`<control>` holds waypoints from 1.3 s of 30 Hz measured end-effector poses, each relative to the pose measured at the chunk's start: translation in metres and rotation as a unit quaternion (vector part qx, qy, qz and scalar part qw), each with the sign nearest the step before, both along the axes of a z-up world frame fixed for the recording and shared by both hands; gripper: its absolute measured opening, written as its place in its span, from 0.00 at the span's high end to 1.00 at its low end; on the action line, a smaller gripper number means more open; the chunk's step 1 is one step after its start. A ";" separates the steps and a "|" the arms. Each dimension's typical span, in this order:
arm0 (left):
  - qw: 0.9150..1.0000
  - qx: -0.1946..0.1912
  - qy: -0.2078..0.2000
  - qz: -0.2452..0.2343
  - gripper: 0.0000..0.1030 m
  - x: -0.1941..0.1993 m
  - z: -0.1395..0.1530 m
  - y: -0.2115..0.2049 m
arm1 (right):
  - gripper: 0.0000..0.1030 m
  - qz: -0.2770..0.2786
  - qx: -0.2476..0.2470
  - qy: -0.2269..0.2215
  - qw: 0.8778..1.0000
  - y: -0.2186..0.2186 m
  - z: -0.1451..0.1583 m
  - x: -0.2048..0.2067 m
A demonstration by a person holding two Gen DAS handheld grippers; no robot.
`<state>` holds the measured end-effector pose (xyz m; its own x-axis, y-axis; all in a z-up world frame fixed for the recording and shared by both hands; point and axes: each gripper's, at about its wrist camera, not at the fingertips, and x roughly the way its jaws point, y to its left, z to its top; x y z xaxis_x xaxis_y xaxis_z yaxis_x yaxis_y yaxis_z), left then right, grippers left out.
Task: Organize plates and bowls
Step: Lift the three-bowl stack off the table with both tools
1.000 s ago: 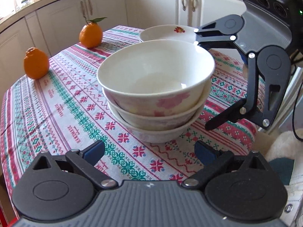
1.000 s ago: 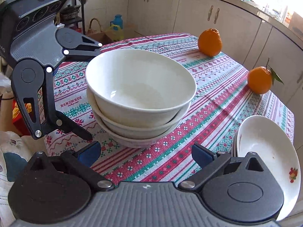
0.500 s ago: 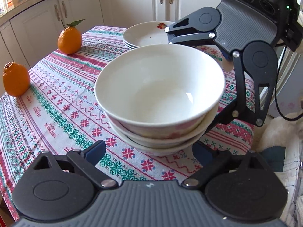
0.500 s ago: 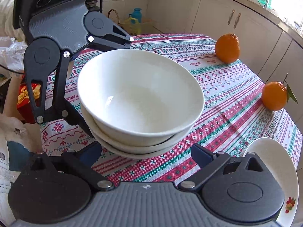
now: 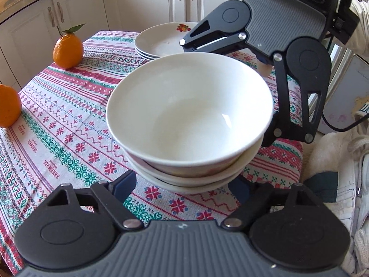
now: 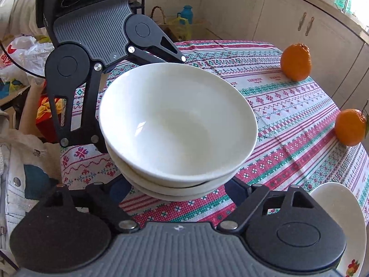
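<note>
At the centre of both wrist views sits the stack of three white bowls (image 5: 189, 120), nested, resting on the patterned tablecloth (image 5: 60, 133); pink flowers show faintly on the outer walls; I see my two grippers flanking it from opposite sides; the left gripper (image 5: 182, 185) fills the bottom of its own frame, its blue-padded fingers (image 5: 125, 184) reaching either side of the lowest bowl; its jaws have just been closing with the stack between them, and the right finger is tucked under the bowl's edge, so I cannot tell whether the pads press on the china; the right gripper (image 6: 177, 189) does the same from the other side, jaws likewise just closing round the stack, its pads hidden under the rim, so I cannot tell contact there either; in the left view the right gripper appears at the upper right, and a white sleeve (image 5: 359, 23) shows at that edge; at the top centre lies a stack of plates (image 5: 161, 40) with a fruit motif, apart from the bowls; at the upper left stands a leafy orange (image 5: 67, 50); a second orange (image 5: 8, 108) sits at the left edge; white cabinets (image 5: 76, 9) run across the top.
</note>
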<state>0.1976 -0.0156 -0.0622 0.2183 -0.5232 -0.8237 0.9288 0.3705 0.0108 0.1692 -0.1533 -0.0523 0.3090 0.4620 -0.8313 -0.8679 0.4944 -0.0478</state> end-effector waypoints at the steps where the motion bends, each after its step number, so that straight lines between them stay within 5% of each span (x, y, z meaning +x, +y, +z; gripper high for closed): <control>1: 1.000 0.001 0.001 -0.001 0.17 0.000 0.000 0.000 | 0.14 0.002 -0.001 0.001 1.000 0.000 0.000 0.000; 39: 1.000 0.003 -0.006 -0.020 0.21 0.000 0.005 -0.006 | 0.17 0.008 0.000 0.023 1.000 0.001 0.003 0.006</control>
